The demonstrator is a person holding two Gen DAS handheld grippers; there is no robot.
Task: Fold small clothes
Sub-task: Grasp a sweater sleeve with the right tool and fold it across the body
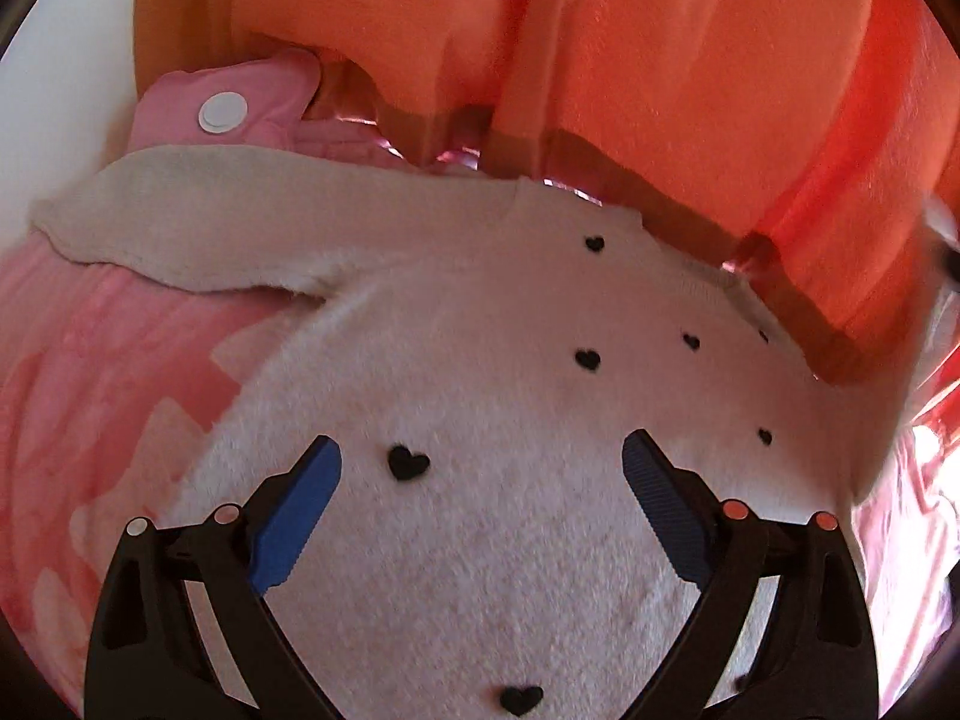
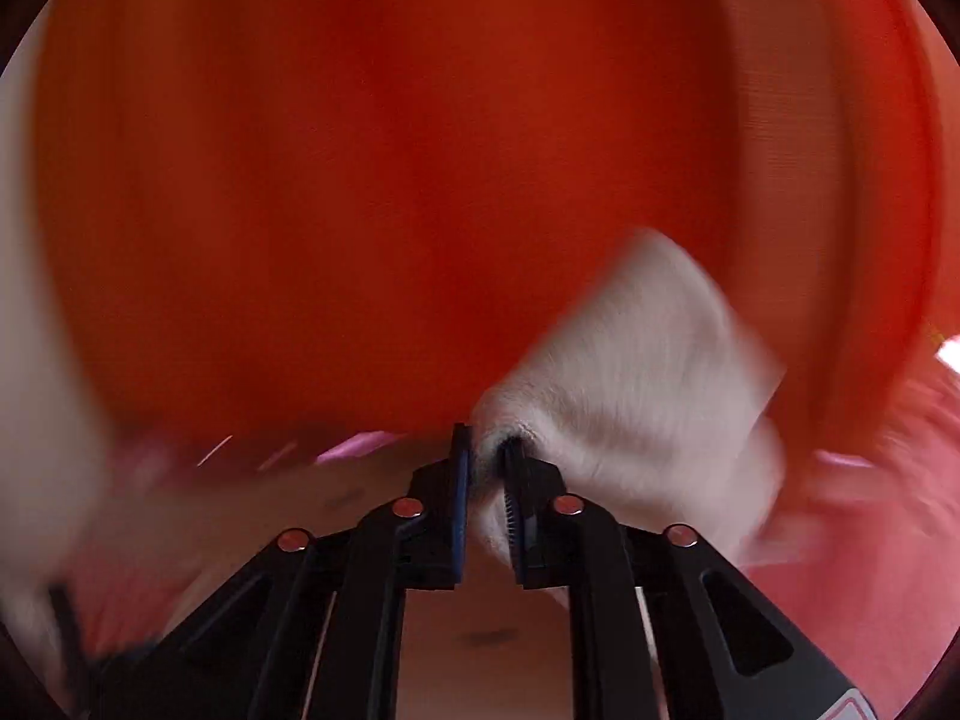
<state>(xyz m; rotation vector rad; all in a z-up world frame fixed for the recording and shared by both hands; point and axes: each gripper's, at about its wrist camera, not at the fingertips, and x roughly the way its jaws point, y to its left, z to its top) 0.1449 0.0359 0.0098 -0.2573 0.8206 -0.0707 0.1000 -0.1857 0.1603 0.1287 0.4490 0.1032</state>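
Observation:
A small fluffy white sweater (image 1: 480, 360) with black hearts lies spread flat on a pink blanket (image 1: 90, 372), one sleeve (image 1: 198, 222) stretched out to the left. My left gripper (image 1: 480, 468) hovers open just above the sweater's body, its blue pads (image 1: 294, 510) wide apart. My right gripper (image 2: 486, 468) is shut on a fold of the white sweater's fabric (image 2: 636, 372), which is lifted and bunched to the right of the fingers. The right wrist view is motion-blurred.
An orange-red curtain (image 1: 630, 60) hangs right behind the sweater and fills the right wrist view (image 2: 390, 180). A pink garment with a white round button (image 1: 222, 111) lies at the back left. A white wall (image 1: 54, 90) is at far left.

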